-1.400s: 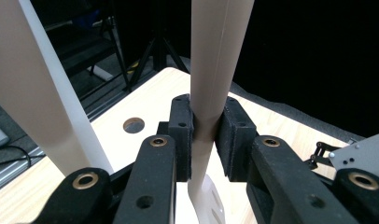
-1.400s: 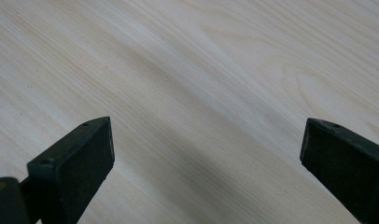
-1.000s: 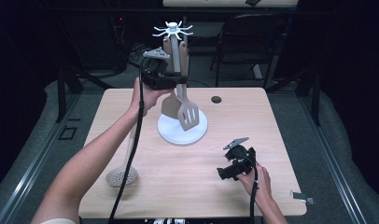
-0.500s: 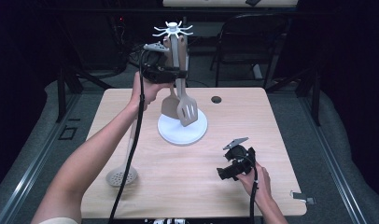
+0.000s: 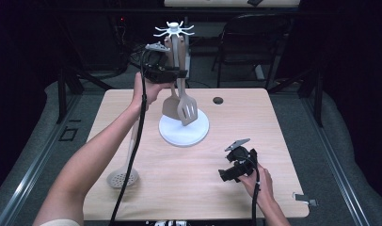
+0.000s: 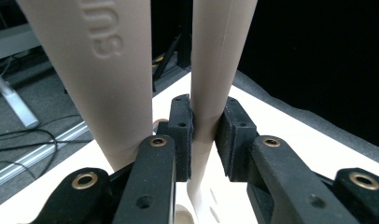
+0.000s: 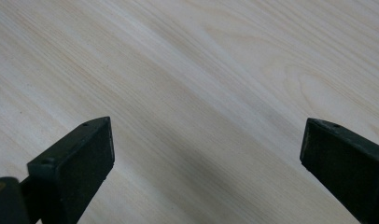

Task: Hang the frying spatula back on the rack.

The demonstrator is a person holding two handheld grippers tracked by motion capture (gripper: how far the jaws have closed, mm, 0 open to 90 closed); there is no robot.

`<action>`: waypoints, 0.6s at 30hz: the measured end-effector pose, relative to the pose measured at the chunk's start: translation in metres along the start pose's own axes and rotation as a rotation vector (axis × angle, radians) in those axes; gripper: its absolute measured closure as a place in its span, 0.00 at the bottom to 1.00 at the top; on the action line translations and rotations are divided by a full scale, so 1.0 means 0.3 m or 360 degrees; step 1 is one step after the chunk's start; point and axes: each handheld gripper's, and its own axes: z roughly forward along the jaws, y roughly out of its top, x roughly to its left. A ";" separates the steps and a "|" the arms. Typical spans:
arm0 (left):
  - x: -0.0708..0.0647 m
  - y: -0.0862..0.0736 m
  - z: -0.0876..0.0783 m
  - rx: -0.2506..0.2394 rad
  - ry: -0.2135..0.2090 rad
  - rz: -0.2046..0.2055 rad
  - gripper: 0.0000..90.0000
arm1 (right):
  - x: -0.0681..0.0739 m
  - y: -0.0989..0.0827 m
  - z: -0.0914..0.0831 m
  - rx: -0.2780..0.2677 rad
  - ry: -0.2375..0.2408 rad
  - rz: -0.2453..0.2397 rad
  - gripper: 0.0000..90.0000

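Observation:
A white utensil stand (image 5: 184,131) with a round base and a hook crown (image 5: 173,30) stands at the table's middle back. A solid beige spatula (image 5: 169,106) and a slotted beige spatula (image 5: 187,111) hang against its post. My left gripper (image 5: 172,74) is raised beside the post, shut on the slotted spatula's handle (image 6: 211,70). The other handle (image 6: 108,70) passes just left of the jaws. My left gripper (image 6: 205,125) pinches the handle between both pads. My right gripper (image 5: 229,173) rests low at the front right. Over bare wood, my right gripper (image 7: 206,144) stands wide open.
A beige skimmer (image 5: 123,177) lies on the table's front left, under my left forearm. A small black disc (image 5: 218,100) sits behind the stand. A small metal piece (image 5: 304,198) lies at the front right corner. A chair (image 5: 255,42) stands beyond the table.
My left gripper has moved right, in toward the stand's post, with the slotted spatula's handle in it; the spatula head has risen slightly. The right gripper has not moved.

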 end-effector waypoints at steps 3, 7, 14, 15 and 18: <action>0.003 -0.001 0.001 -0.0002 0.0003 -0.0019 0.85 | 0.000 0.000 0.000 0.0000 0.0001 -0.0001 0.03; 0.007 -0.003 0.002 -0.0001 0.0008 -0.0035 0.85 | 0.000 -0.001 0.003 -0.0008 0.0003 0.0003 0.03; 0.012 -0.007 0.002 -0.0010 0.0056 -0.0036 0.85 | 0.000 -0.001 0.002 0.0003 0.0009 -0.0009 0.03; 0.012 -0.008 0.003 -0.0014 0.0067 -0.0035 0.85 | 0.000 -0.001 0.003 0.0006 0.0008 -0.0011 0.03; 0.008 -0.011 0.002 -0.0018 0.0085 -0.0019 0.84 | 0.000 -0.001 0.003 0.0005 0.0009 -0.0011 0.03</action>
